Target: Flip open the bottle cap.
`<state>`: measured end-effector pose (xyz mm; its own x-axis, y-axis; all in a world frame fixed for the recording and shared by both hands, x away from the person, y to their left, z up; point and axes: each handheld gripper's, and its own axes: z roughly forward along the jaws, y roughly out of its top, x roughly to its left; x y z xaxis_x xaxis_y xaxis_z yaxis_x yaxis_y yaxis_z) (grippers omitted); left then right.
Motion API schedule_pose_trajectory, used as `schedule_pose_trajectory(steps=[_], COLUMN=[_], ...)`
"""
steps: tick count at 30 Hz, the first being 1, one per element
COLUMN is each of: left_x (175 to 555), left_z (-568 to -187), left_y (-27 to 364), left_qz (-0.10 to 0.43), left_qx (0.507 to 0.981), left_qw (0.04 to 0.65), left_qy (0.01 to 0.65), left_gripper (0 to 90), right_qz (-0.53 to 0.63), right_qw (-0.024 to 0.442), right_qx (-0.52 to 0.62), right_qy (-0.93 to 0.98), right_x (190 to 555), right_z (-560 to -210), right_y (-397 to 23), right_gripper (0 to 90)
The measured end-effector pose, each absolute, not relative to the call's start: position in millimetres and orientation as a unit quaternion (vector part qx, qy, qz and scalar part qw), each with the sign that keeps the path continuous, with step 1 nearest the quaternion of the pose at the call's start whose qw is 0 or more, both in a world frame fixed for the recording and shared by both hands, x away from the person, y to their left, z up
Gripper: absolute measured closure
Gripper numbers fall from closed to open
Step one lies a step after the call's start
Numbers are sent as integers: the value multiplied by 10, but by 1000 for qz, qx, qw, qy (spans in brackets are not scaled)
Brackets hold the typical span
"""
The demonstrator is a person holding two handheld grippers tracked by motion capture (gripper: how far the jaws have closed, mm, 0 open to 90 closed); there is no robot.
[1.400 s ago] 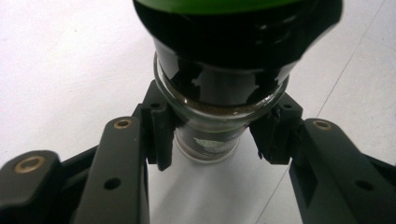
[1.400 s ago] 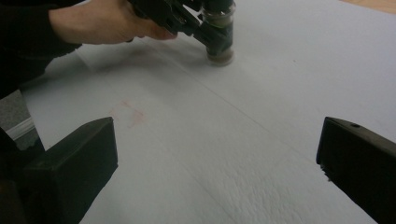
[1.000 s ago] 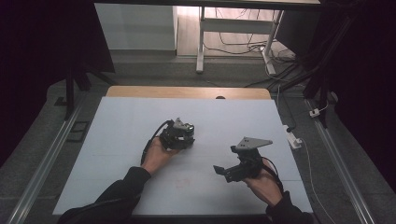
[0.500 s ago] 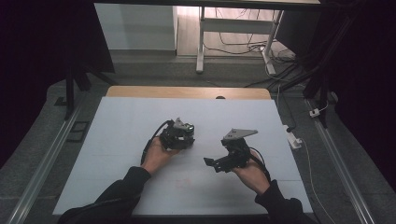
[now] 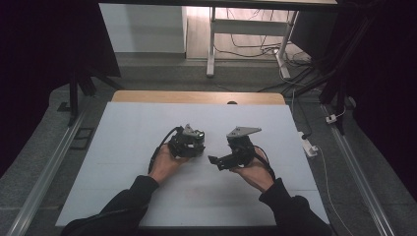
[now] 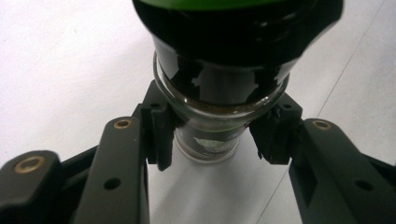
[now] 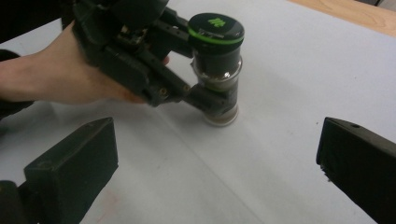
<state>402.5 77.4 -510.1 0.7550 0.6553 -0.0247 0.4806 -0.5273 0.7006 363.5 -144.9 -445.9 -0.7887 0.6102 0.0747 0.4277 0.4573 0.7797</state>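
A small glass spice jar (image 7: pixel 217 60) with a black cap ringed in green stands upright on the white tabletop (image 7: pixel 289 93). Brown powder shows inside the jar (image 6: pixel 219 70). My left gripper (image 6: pixel 217 135) is shut on the jar's glass body below the cap, one pad on each side. In the high view the left gripper (image 5: pixel 189 143) sits at mid-table, held by a hand. My right gripper (image 5: pixel 219 161) is just to its right, jaws pointing left toward the jar. Its black fingers (image 7: pixel 74 163) stand wide open with nothing between them, a short way from the jar.
The white tabletop (image 5: pixel 147 196) ends in a wooden strip (image 5: pixel 196 97) at the far side. A white plug block (image 5: pixel 309 146) with a cable lies off the right edge. Metal rails (image 5: pixel 44 172) run along both sides on the floor.
The right gripper has moved left and forward, closer to the jar, and stays open. The left gripper and jar have not moved.
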Motion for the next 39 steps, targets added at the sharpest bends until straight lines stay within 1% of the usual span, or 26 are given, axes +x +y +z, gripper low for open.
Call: schedule_pose_trajectory(steps=[15, 18, 20, 21, 22, 23, 24, 25, 26, 28, 33, 35, 36, 37, 39], left_x=[4027, 4026, 4026, 4025, 4025, 4025, 4025, 4025, 4025, 4025, 4024, 4024, 4024, 4024, 4023], left_z=[-5099, -5100, -5100, -5100, -5100, -5100, -5101, -5101, -5101, -5101, -5100, -5100, -5100, -5100, -5100], left_y=[774, 773, 773, 773, 773, 773, 773, 773, 773, 773, 772, 771, 772, 772, 770], left_qz=[121, 121, 121, 122, 122, 122, 122, 122, 122, 122, 122, 122, 122, 122, 122], left_qx=[866, 866, 866, 866, 866, 866, 866, 866, 866, 866, 866, 866, 866, 866, 866], left_qw=[358, 358, 358, 358, 358, 358, 358, 358, 358, 358, 358, 357, 357, 357, 357], left_qy=[327, 327, 327, 327, 327, 327, 327, 327, 327, 327, 327, 327, 327, 327, 327], left_gripper=[536, 536, 536, 536, 536, 536, 536, 536, 536, 536, 536, 536, 536, 536, 536], right_qz=[407, 405, 404, 404, 404, 403, 402, 402, 400, 398, 395, 393, 393, 391, 388], right_qw=[122, 125, 127, 129, 129, 128, 127, 127, 124, 117, 93, 85, 85, 82, 80], right_qx=[310, 306, 304, 301, 301, 300, 294, 294, 291, 282, 267, 258, 258, 256, 249], right_qy=[851, 853, 853, 854, 854, 855, 858, 858, 860, 865, 874, 878, 878, 880, 884], right_x=[3892, 3921, 3937, 3954, 3954, 3961, 3971, 3971, 3974, 3979, 3995, 3998, 3998, 3995, 3996], right_z=[-4571, -4578, -4580, -4580, -4580, -4579, -4576, -4576, -4575, -4573, -4576, -4582, -4582, -4584, -4597], right_y=[-1275, -1242, -1219, -1204, -1204, -1197, -1188, -1188, -1181, -1168, -1122, -1086, -1086, -1073, -1045], right_gripper=[0, 25, 62, 133, 133, 179, 281, 281, 324, 461, 715, 839, 839, 864, 881])
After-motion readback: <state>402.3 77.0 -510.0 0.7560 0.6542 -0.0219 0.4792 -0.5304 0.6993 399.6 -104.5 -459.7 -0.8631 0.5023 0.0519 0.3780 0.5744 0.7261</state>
